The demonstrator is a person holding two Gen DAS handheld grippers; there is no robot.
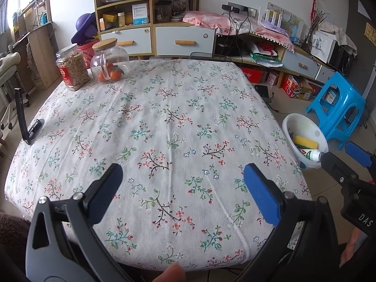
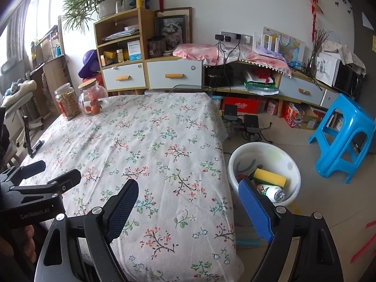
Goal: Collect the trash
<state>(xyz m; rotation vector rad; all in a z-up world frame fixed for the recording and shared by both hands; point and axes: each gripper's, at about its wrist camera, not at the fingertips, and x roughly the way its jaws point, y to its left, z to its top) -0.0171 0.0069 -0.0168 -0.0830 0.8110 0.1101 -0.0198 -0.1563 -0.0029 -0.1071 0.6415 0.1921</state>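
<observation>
Now both grippers hover low over the near edge of the counter (image 1: 164, 117), which is draped in a floral cloth. The left gripper (image 1: 183, 183) points forward across the cloth, its jaws spread wide with nothing between them. The right gripper (image 2: 188, 202) sits just to its right, angled toward the counter's right edge, its jaws likewise spread and empty; its blue pad overlaps the rim of the white bin (image 2: 291, 164) in the right wrist view. That bin stands on the floor beside the counter and holds the collected trash: a yellow sponge (image 2: 270, 176), a white bottle (image 2: 272, 191) and something dark beneath, hard to make out. At the far left corner stand a snack jar (image 1: 72, 70) and a glass jar (image 1: 109, 61) with oranges.
</observation>
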